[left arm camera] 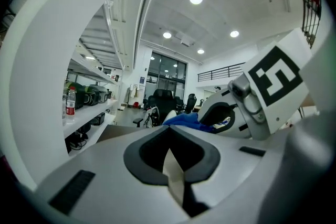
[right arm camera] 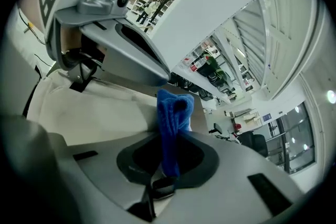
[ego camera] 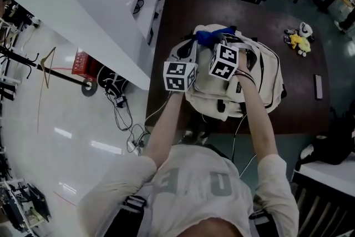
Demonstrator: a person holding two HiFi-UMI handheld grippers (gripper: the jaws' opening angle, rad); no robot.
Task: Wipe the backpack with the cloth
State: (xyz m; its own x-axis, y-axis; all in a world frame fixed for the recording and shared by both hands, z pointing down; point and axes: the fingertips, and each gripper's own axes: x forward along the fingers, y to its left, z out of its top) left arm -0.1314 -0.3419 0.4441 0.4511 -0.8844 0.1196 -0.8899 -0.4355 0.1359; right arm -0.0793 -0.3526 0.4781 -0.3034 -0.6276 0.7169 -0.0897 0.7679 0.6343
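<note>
The blue terry cloth is pinched tight by the right gripper at the far end of the cream fabric backpack. A fold of that bag is nipped tight by the left gripper. Wiping is judged barely started.

backpack: the head view only shows its edges, the middle sits under both marker cubes and the forearms
cloth: just a blue corner sticks out there, the rest is behind the right gripper
left gripper: pinching a pale strip, no clue which bit of the backpack
yellow thing on the table: too small to tell
</note>
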